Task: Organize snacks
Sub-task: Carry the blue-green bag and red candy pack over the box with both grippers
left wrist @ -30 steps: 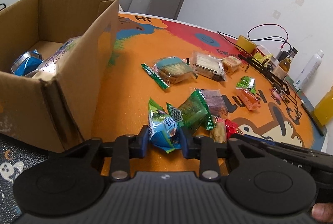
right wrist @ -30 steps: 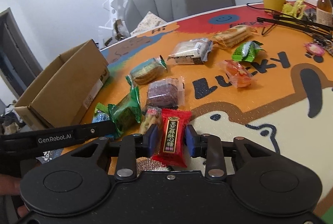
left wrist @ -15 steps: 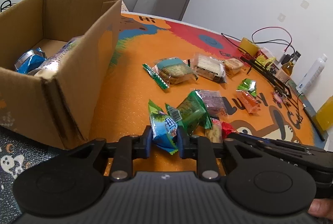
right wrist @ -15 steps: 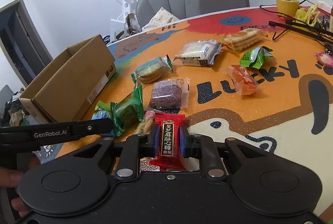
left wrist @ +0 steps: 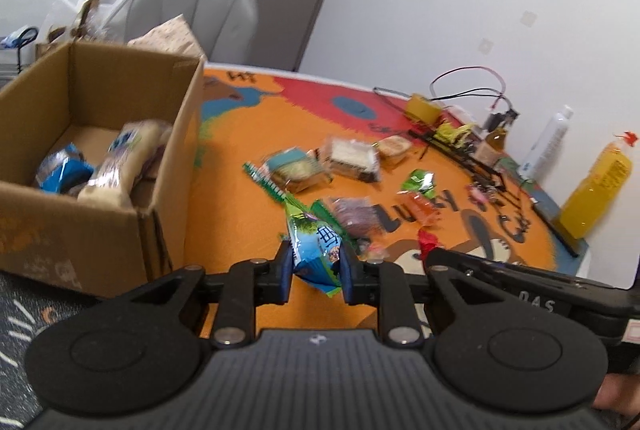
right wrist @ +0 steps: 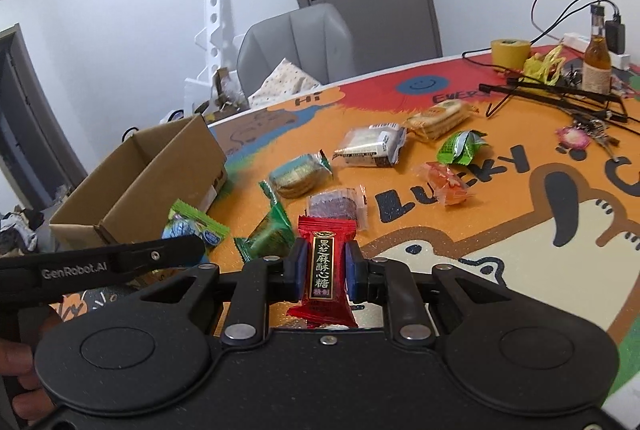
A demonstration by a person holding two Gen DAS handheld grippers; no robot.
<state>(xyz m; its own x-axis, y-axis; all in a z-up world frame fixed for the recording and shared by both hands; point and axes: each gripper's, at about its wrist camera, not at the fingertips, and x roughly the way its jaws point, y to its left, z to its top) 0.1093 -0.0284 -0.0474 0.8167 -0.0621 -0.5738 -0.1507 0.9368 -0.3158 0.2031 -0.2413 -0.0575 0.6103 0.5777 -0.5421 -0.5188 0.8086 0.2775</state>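
Left gripper (left wrist: 314,272) fingers clamp blue-green packet (left wrist: 316,250), tilted | right gripper (right wrist: 323,272) grips red candy (right wrist: 325,272) upright, long axis vertical, Chinese lettering | "GenRobot.AI" on left gripper's side.

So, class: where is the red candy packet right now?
Right wrist view: the red candy packet is pinched in the right tongs, held above the mat.

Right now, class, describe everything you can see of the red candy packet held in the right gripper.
The red candy packet is a glossy plastic pillow wrapper with crimped ends and a black central label bearing gold Chinese characters. It looks sealed and stands upright, lengthwise along the view. The right gripper is shut on its middle, one blue pad pressing each side. It appears lifted off the orange mat; nothing else visibly touches it.
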